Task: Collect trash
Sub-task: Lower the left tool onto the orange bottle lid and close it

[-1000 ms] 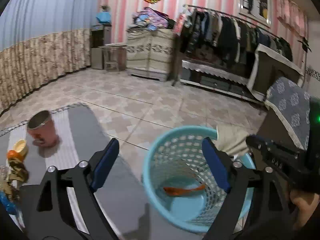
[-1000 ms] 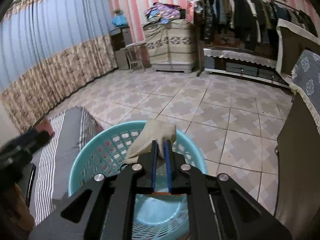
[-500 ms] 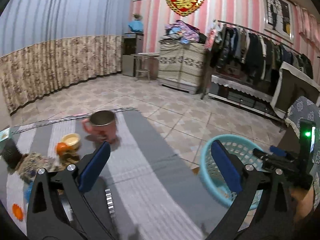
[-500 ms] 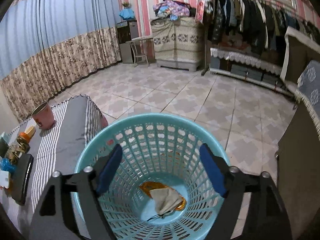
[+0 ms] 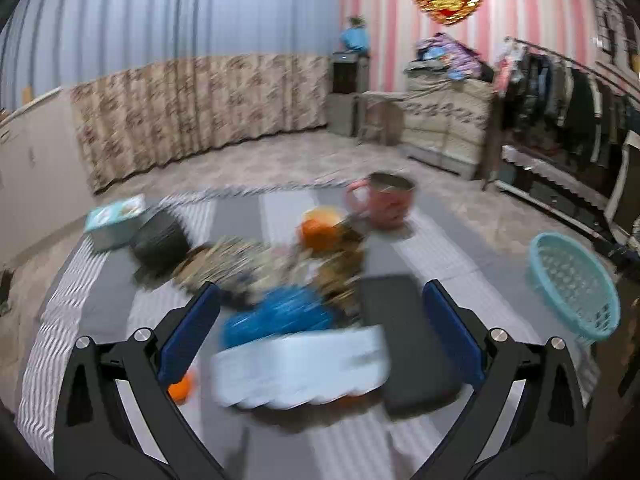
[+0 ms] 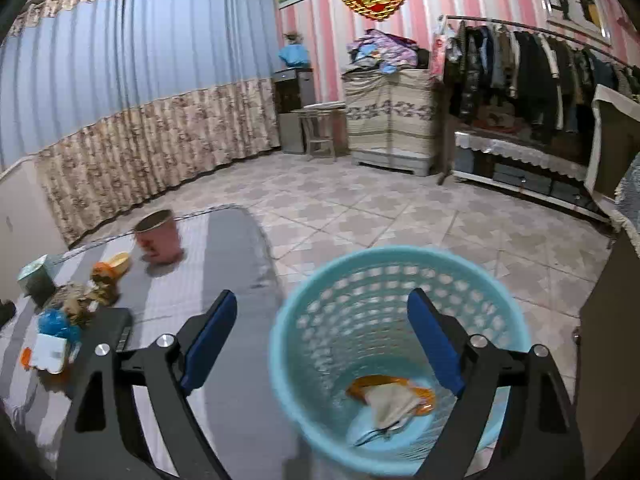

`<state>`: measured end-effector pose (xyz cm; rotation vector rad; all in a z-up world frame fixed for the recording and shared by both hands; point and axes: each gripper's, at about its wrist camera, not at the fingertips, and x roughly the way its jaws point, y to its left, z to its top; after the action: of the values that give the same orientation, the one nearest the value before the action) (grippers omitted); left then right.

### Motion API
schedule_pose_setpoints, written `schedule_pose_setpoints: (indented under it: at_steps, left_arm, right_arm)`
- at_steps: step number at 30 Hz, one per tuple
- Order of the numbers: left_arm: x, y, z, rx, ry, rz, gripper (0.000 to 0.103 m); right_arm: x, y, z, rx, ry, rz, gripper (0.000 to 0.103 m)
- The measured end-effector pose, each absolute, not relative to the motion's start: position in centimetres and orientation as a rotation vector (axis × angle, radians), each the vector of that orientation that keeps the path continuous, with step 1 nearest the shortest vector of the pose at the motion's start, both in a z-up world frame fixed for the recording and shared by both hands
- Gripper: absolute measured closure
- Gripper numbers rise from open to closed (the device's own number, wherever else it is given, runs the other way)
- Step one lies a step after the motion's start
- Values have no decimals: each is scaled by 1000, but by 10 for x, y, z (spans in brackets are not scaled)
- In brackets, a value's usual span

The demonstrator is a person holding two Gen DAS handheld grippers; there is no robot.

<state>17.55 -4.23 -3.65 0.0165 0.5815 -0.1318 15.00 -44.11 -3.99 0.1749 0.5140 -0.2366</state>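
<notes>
1. The left gripper [image 5: 320, 330] hangs over the striped tabletop [image 5: 432, 248] with its jaws spread wide and nothing between them.
2. Just below it lies a heap of trash: a white packet [image 5: 300, 364] near the front edge, a crumpled blue wrapper [image 5: 280, 314] behind it, and brown patterned wrappers [image 5: 240, 260] further in (all blurred, so details cannot be read).
3. A small orange piece [image 5: 182, 388] lies by the left finger; a flat black slab [image 5: 404, 336] lies to the right of the heap.
4. Toward the far edge stand a pink mug [image 5: 382, 204], an orange ball [image 5: 318, 232], a dark round pot [image 5: 160, 242] and a teal box [image 5: 114, 216] near the far left corner.
5. The right gripper [image 6: 322, 340] is held above the blue basket [image 6: 400, 276], which stands on the tiled floor just past the tabletop's right edge; its jaws are opening and grip nothing.
6. On the basket's bottom lie a beige crumpled paper [image 6: 390, 402] and an orange wrapper [image 6: 372, 384], touching each other.
</notes>
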Motion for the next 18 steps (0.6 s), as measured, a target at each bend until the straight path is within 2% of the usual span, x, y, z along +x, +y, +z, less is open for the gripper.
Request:
schedule_pose_setpoints:
  at_steps: [6, 13, 18]
  left_arm:
    - [176, 22, -65, 7, 646, -37, 6]
    - [185, 57, -97, -17, 761, 7, 6]
    - [196, 70, -116, -73, 855, 6, 17]
  right_arm:
    - [159, -395, -50, 113, 554, -143, 10]
    - [161, -373, -64, 93, 601, -115, 6]
    - [164, -367, -71, 89, 621, -117, 5]
